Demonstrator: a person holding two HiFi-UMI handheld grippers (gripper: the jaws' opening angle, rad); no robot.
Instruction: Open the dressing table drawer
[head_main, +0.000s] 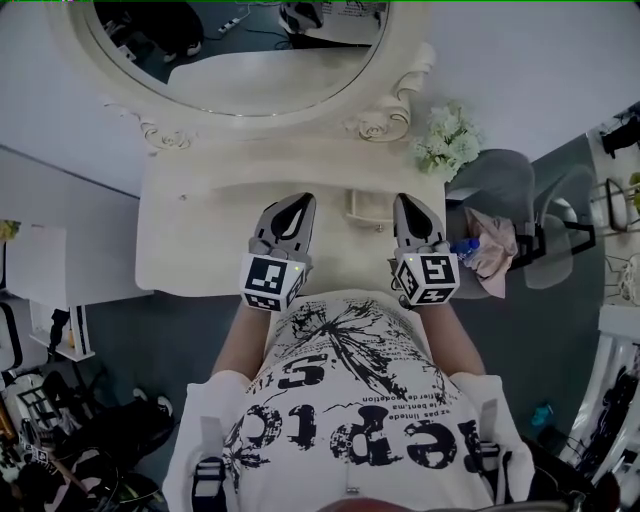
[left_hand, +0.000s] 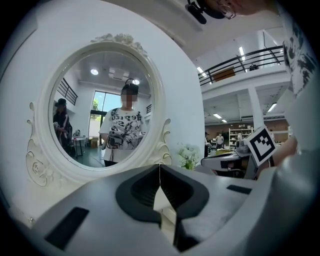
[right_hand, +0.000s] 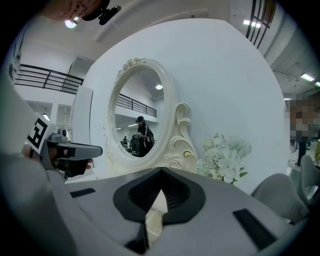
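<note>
Both tools are up over the dressing table (head_main: 190, 240), side by side in the middle of the head view. The left gripper (head_main: 298, 200) has its jaws pressed together with nothing between them; its own view shows the two tips meeting in a thin seam. The right gripper (head_main: 408, 200) is the same, tips closed on each other and pinching nothing.

A strip of bare cream tabletop runs between the two, with a small cream fitting (head_main: 365, 210) sitting in it, nearer the right tool; whether that is the drawer's handle I cannot tell. The drawer front itself is not clear in any view. The table's near edge runs just under the marker cubes, right against the person's shirt (head_main: 350, 400).

The left half of the tabletop is bare out to its left edge. It is tighter on the right: the white flowers (head_main: 450, 140) fill the back right corner, and a grey chair (head_main: 510, 185) stands just beside the table's right edge, with a pink cloth (head_main: 492, 250) on it. The oval mirror (head_main: 250, 60) closes off the top of the frame.
</note>
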